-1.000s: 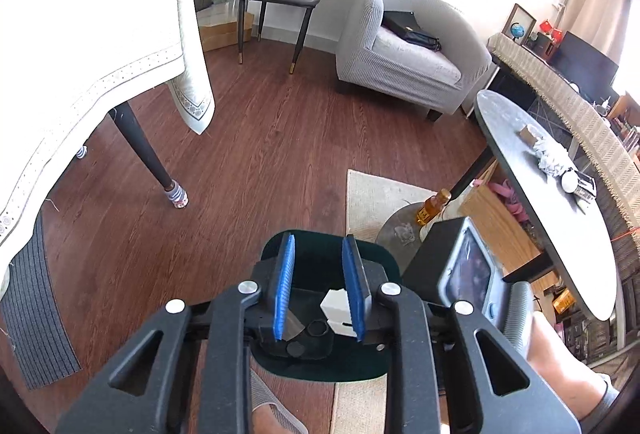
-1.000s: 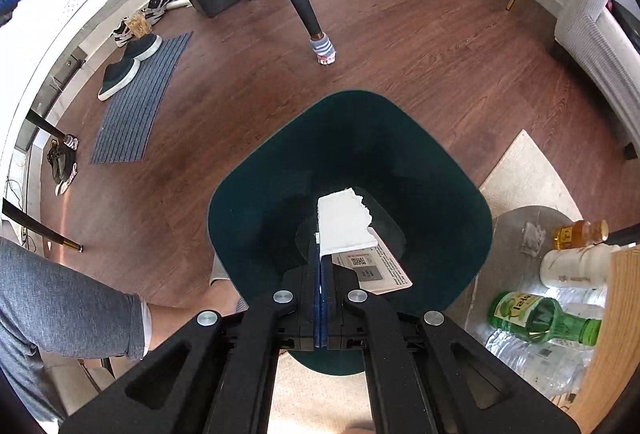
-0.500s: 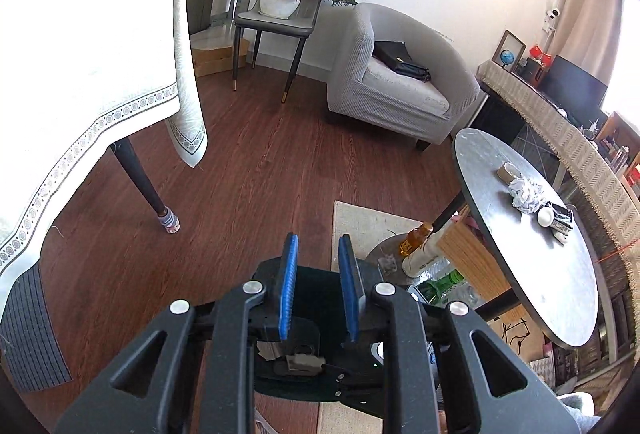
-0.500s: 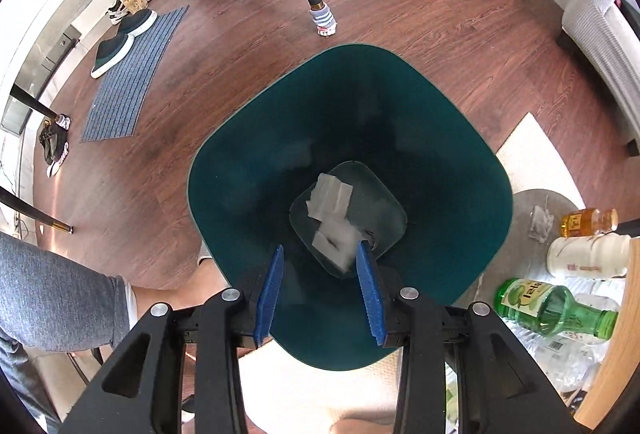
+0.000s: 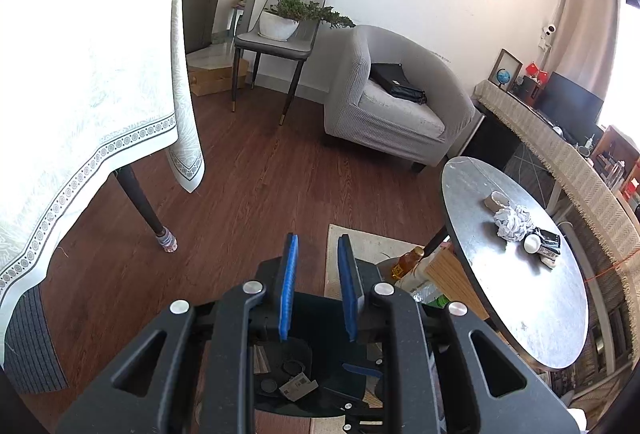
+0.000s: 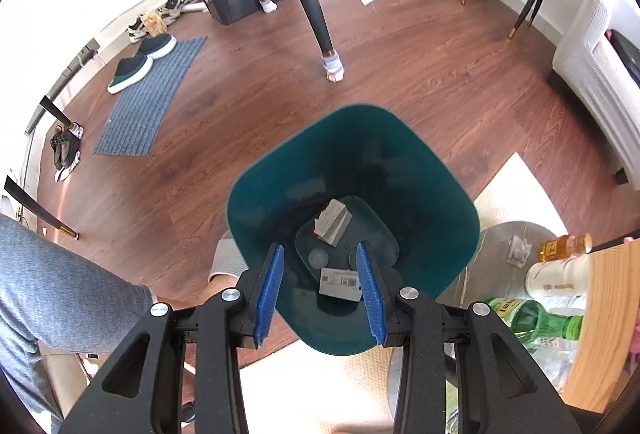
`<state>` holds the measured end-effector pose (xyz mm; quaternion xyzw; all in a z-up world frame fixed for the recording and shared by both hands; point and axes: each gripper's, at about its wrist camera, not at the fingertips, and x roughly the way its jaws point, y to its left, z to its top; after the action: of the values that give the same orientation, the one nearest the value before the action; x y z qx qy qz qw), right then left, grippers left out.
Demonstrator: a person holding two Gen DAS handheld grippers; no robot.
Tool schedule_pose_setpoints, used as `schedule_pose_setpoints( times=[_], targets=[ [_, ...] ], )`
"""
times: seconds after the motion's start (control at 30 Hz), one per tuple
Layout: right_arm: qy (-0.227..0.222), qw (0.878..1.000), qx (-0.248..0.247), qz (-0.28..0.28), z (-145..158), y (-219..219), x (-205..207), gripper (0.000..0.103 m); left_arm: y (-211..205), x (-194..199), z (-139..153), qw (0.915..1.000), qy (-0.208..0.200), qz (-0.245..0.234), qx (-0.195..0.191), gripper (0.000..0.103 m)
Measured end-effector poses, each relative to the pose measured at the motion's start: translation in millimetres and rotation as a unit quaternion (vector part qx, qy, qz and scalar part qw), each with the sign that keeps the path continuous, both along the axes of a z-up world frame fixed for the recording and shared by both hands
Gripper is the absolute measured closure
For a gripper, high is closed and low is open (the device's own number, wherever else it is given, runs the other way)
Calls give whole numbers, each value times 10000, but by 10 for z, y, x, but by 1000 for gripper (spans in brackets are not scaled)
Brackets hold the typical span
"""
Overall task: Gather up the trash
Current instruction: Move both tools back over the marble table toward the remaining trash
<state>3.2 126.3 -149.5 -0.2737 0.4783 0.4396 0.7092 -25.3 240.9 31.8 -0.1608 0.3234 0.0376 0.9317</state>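
A dark teal trash bin stands on the wood floor below my right gripper, which is open and empty above the bin's mouth. A white folded paper and a grey printed card lie on the bin's bottom. My left gripper is open and empty, held higher over the same bin. A round grey table at the right carries crumpled white paper, a small cup and a white ball.
A table with a white cloth and dark leg stands left. A grey armchair and a chair with a plant are behind. Bottles stand on a low shelf by the bin. My leg is at the left.
My right gripper opened and dropped the white paper into the bin, then rose. My left gripper lifted and now looks further out over the room.
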Motion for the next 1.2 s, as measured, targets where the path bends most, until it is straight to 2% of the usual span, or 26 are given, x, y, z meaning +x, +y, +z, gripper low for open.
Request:
schedule_pose_setpoints(
  times=[0.3, 0.7, 0.97, 1.2],
  targets=[
    [-273, 9962, 822, -48, 634, -248, -19, 65, -121, 96, 32, 10000, -21, 23, 30, 82],
    [-664, 9847, 1542, -462, 1237, -734, 75, 65, -451, 242, 95, 9993, -75, -199, 293, 80],
    [-856, 9749, 1830, -938, 1461, -1245, 256, 65, -765, 410, 84, 9980, -42, -464, 426, 77],
    [-1081, 9639, 2000, -1389, 1606, -1745, 437, 65, -1077, 575, 59, 9960, -5, -732, 506, 71]
  ],
)
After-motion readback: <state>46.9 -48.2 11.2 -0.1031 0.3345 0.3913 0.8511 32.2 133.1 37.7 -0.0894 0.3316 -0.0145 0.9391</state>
